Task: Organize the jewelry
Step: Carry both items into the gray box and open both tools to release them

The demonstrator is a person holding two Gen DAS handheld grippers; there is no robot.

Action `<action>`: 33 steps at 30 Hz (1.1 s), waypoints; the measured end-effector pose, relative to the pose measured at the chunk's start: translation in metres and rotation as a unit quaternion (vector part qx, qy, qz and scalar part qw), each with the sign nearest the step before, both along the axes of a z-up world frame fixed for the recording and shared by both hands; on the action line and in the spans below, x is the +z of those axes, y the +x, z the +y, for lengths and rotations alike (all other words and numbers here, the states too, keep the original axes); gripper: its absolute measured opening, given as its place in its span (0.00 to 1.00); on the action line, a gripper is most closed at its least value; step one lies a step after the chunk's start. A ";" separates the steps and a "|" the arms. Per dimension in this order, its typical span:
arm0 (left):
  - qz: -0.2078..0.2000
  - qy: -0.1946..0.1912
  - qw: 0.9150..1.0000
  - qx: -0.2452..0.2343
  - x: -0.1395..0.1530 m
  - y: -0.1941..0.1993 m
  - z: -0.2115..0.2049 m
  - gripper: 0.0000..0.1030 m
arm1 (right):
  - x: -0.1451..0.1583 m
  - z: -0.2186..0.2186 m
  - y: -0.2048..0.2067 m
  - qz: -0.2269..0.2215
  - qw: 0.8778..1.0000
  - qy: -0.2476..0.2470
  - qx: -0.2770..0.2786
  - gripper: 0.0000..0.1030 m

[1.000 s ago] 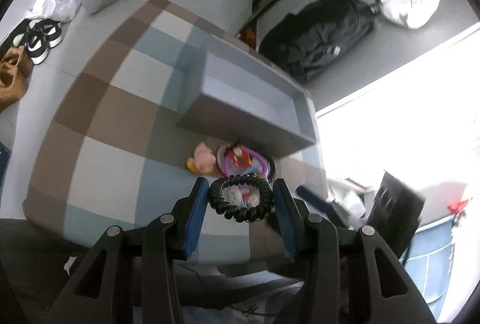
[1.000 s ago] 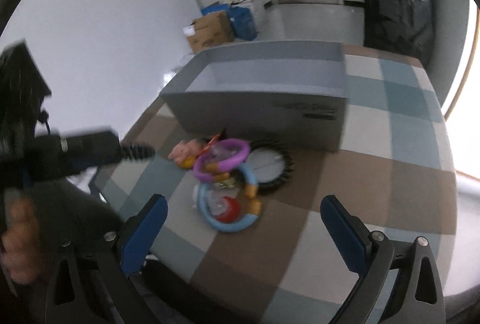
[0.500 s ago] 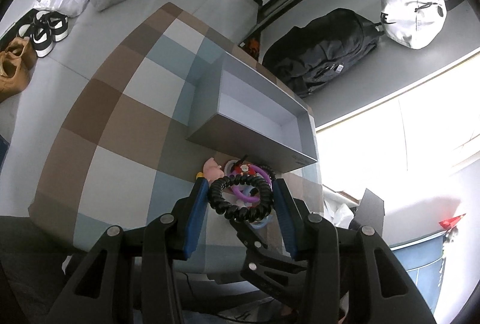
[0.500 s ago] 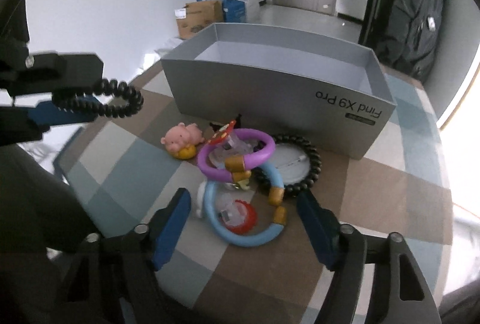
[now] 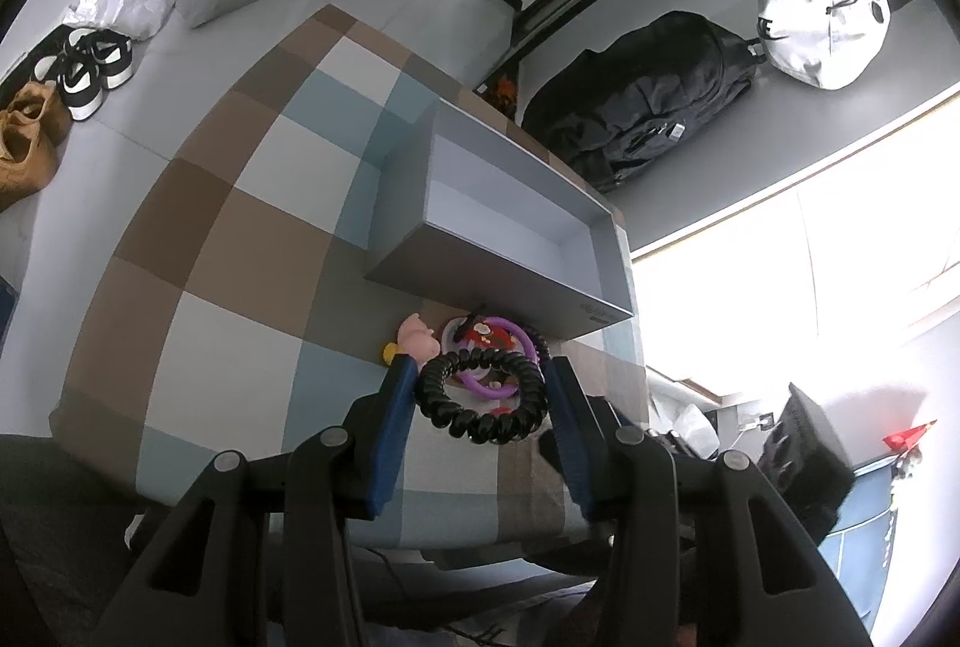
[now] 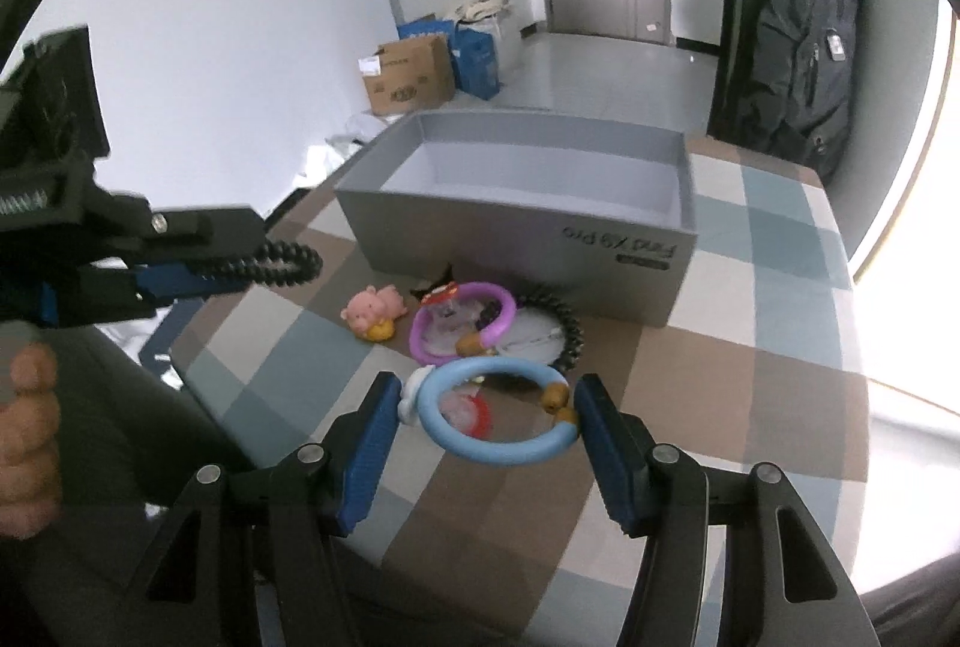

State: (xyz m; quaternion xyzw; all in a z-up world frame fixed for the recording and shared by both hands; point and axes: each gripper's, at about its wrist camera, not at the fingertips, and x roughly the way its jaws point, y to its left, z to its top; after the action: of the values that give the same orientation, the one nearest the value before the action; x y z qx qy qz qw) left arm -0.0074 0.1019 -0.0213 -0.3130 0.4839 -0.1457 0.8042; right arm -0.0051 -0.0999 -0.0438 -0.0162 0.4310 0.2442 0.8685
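Your left gripper (image 5: 483, 395) is clamped on the black coiled hair tie (image 5: 480, 395), raised short of the empty grey cardboard box (image 6: 600, 203). Your right gripper (image 6: 486, 422), jaws apart, straddles the light-blue plastic bangle (image 6: 498, 416) on the table. Next: close on it.

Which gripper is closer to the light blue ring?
Right. The right gripper has its fingers on either side of the light blue ring; the left gripper is off to the side, holding the black coil band.
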 end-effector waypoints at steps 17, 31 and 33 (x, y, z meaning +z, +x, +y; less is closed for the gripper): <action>-0.070 0.051 0.996 -0.033 0.041 0.026 -0.034 0.37 | 0.059 -0.029 0.026 -0.057 0.995 0.087 -0.008 0.57; -0.087 0.090 0.991 -0.051 0.039 0.093 -0.051 0.37 | 0.052 -0.020 0.100 -0.055 0.995 0.076 0.036 0.57; -0.081 0.085 0.992 -0.053 0.032 0.101 -0.051 0.37 | 0.045 -0.017 0.109 -0.051 0.996 0.069 0.040 0.57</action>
State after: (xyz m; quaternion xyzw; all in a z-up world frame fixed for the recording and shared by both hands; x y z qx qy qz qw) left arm 0.0939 0.0513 0.0109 -0.2046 0.4442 -0.1716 0.8553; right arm 0.1043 -0.1167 0.0008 0.0142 0.3675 0.3065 0.8779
